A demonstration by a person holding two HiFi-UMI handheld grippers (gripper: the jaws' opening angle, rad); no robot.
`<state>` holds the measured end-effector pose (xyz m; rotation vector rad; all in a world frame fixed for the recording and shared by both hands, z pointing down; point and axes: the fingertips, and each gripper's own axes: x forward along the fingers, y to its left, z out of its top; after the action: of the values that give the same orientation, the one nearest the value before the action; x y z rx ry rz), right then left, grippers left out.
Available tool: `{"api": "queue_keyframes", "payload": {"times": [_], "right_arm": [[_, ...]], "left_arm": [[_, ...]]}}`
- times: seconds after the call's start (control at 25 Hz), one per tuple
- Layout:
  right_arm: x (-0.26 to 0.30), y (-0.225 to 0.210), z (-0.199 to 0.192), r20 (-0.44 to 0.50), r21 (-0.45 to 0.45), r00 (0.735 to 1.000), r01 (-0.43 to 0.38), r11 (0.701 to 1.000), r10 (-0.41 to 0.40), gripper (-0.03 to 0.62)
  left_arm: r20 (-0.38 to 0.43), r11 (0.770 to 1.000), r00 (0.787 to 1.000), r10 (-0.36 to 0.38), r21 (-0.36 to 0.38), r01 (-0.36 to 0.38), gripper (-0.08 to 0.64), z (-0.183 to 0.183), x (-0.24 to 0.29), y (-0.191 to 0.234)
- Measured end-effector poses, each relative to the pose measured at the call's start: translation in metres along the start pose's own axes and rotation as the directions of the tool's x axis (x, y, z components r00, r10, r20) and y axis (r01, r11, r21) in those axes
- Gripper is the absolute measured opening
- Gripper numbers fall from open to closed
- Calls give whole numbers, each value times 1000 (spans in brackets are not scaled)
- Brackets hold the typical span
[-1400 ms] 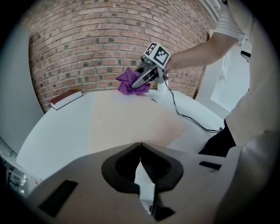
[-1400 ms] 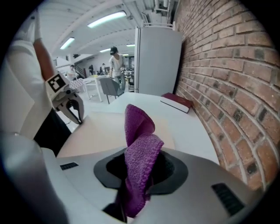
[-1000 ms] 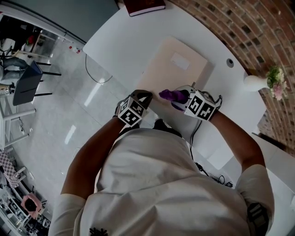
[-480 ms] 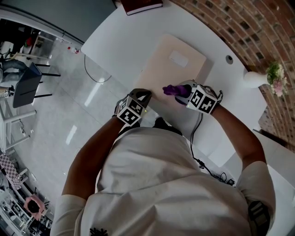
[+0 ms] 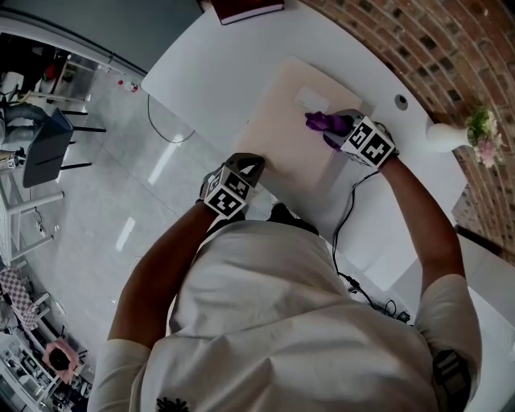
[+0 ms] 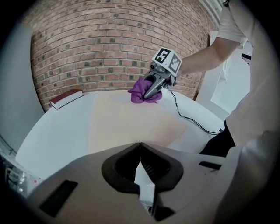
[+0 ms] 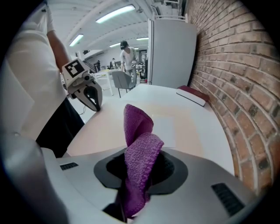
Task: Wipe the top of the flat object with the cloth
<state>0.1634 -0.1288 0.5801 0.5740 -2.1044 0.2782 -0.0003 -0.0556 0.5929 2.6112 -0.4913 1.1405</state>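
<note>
the right gripper (image 7: 139,177) is clamped on a purple cloth (image 7: 138,153), which bunches up out of the jaws in a folded tuft. in the head view that gripper reaches over the far end of the flat object (image 5: 282,129), a pale beige board lying on the white desk (image 5: 201,72). the cloth sits against the board's top near its far right corner, just beside a paler rectangle (image 7: 165,131) set in the surface.

the left gripper (image 6: 140,148) has its jaws brought together, tip to tip. its tip is at the near edge of the board, and it looks to be pressing down there, though the contact itself is hard to make out. the two grippers are well apart, one at each end of the board.

a dark red book (image 5: 248,10) lies at the far edge of the desk, apart from the board. a black cable (image 5: 344,221) runs over the desk's right side, beside the board and close to the person's right forearm. against the brick wall (image 5: 434,48) a white vase (image 5: 444,141) with flowers stands to the right of the right gripper. a small round hole (image 5: 401,103) shows in the desk between the vase and the board.
</note>
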Motion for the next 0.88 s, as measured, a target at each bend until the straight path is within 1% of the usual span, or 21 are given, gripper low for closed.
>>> {"api": "queue_keyframes", "payload": {"times": [0.28, 0.48, 0.6, 0.68, 0.76, 0.88], "right_arm": [[-7, -68, -17, -33, 84, 991, 131, 988, -129, 129], [-11, -99, -27, -61, 146, 982, 189, 971, -181, 129], [-14, -110, -32, -78, 164, 974, 223, 961, -213, 129], [-17, -109, -30, -76, 160, 972, 232, 959, -222, 129], [-22, -97, -22, -52, 139, 975, 223, 965, -218, 129], [-31, -55, -3, 12, 96, 986, 165, 982, -167, 129]], "left_arm": [[-4, 1000, 1000, -3, 3, 3, 25, 0, -1, 1], [-7, 1000, 1000, -5, 6, 5, 25, -1, -1, -1], [-13, 1000, 1000, -8, 14, 8, 25, -1, -1, 0], [-15, 1000, 1000, -10, 18, 10, 25, -1, -1, 0], [-15, 1000, 1000, -11, 15, 11, 26, -1, -2, 0], [-4, 1000, 1000, -9, 3, 9, 25, -1, -2, 1]]}}
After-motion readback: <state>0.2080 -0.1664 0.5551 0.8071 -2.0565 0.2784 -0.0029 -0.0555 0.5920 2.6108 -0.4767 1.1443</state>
